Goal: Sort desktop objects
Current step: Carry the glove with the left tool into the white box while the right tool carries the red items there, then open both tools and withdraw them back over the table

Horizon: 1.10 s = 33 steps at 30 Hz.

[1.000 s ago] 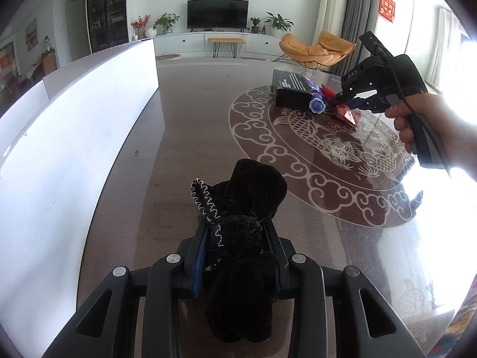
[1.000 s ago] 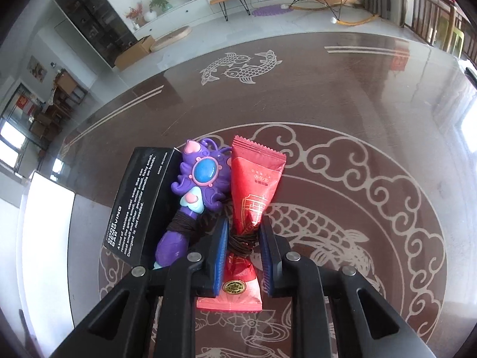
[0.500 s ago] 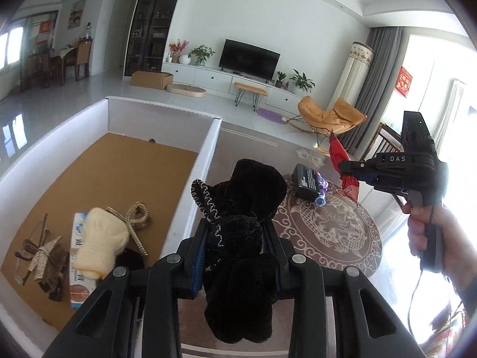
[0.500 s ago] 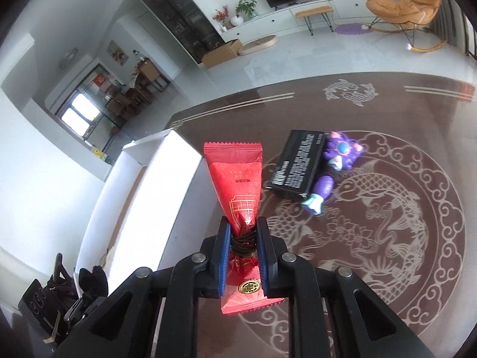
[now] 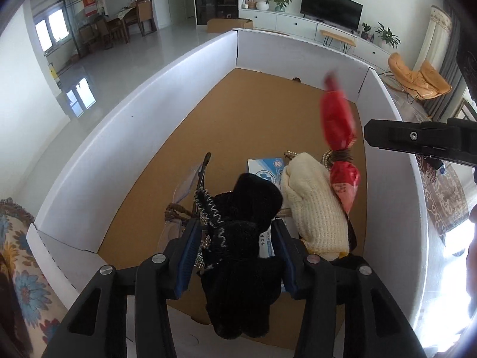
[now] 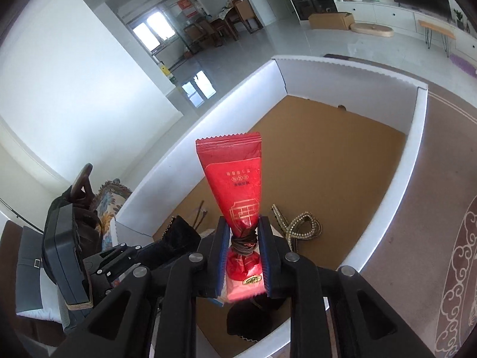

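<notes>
My left gripper (image 5: 235, 238) is shut on a black fuzzy glove (image 5: 241, 232) and holds it over the near end of the white-walled box (image 5: 125, 107) with a brown floor. My right gripper (image 6: 244, 247) is shut on a red snack packet (image 6: 238, 185) bound with a dark hair tie, also above the box (image 6: 417, 137). The packet (image 5: 338, 125) shows in the left wrist view, hanging from the right gripper's fingers (image 5: 417, 141). The left gripper's body (image 6: 125, 259) shows at the lower left of the right wrist view.
Inside the box lie a cream knitted glove (image 5: 313, 203), a blue-and-white packet (image 5: 265, 170), clear glasses (image 5: 190, 182) and a beaded cord (image 6: 298, 226). The patterned brown table (image 6: 447, 238) lies to the right of the box. A floral cushion (image 5: 18, 268) is at the left.
Both grippers have moved from the table to above the box, carrying the black glove and the red packet. The box floor now fills both views.
</notes>
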Each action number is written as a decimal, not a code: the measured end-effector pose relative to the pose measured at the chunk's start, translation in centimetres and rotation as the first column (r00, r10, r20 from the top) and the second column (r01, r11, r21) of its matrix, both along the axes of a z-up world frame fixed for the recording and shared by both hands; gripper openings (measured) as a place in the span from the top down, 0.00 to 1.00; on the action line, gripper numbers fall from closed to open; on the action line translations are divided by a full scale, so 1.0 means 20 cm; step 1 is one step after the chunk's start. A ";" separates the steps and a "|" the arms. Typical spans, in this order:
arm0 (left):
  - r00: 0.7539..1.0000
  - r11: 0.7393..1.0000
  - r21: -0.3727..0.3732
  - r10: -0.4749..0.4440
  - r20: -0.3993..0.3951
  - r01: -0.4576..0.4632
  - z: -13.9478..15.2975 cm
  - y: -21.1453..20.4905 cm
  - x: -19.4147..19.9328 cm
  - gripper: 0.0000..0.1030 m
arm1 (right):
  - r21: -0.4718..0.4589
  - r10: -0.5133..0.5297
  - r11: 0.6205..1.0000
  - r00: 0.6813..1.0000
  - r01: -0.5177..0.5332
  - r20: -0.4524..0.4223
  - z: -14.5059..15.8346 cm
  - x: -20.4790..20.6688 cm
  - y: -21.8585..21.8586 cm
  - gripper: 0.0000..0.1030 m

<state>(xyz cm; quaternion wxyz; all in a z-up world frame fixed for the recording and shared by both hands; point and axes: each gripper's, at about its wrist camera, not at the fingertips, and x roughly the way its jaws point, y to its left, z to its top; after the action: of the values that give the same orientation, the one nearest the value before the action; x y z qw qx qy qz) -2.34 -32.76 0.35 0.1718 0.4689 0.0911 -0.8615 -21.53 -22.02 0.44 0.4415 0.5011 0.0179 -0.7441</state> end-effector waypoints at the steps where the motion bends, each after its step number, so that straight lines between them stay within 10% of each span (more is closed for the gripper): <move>1: 1.000 1.000 -0.004 0.006 -0.024 -0.006 0.02 0.01 0.02 0.41 | -0.009 -0.009 1.000 1.000 0.009 -0.008 -0.01 0.01 0.02 0.70; 3: 0.997 0.999 -0.032 0.021 -0.072 -0.024 0.05 0.05 0.05 0.19 | -0.033 -0.021 0.999 0.999 0.020 -0.035 0.00 0.02 0.10 0.63; 8: 0.984 0.997 -0.065 -0.041 -0.176 0.030 0.16 0.26 0.07 0.17 | -0.049 -0.094 0.995 0.969 0.085 -0.229 0.15 0.05 0.49 0.31; 17: 0.906 0.924 0.036 -0.365 -0.213 0.380 0.11 1.07 -0.12 0.00 | 0.188 -0.228 0.889 0.759 0.418 -0.609 0.07 0.09 1.27 0.11; 24: 0.919 0.917 0.058 -0.392 -0.044 0.394 -0.33 1.39 -0.46 0.00 | 0.315 -0.349 0.764 0.772 0.563 -0.532 -0.28 -0.04 1.86 0.11; 33: 0.909 0.910 -0.017 -0.416 -0.039 0.415 -0.35 1.49 -0.70 0.00 | 0.294 -0.477 0.714 0.749 0.636 -0.461 -0.42 -0.10 2.03 0.08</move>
<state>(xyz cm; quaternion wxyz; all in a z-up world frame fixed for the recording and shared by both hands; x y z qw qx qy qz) -16.38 -3.02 -6.62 -0.0152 0.4588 -0.0109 -0.8883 -23.46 18.57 -7.94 0.0587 0.4256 0.1068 -0.8967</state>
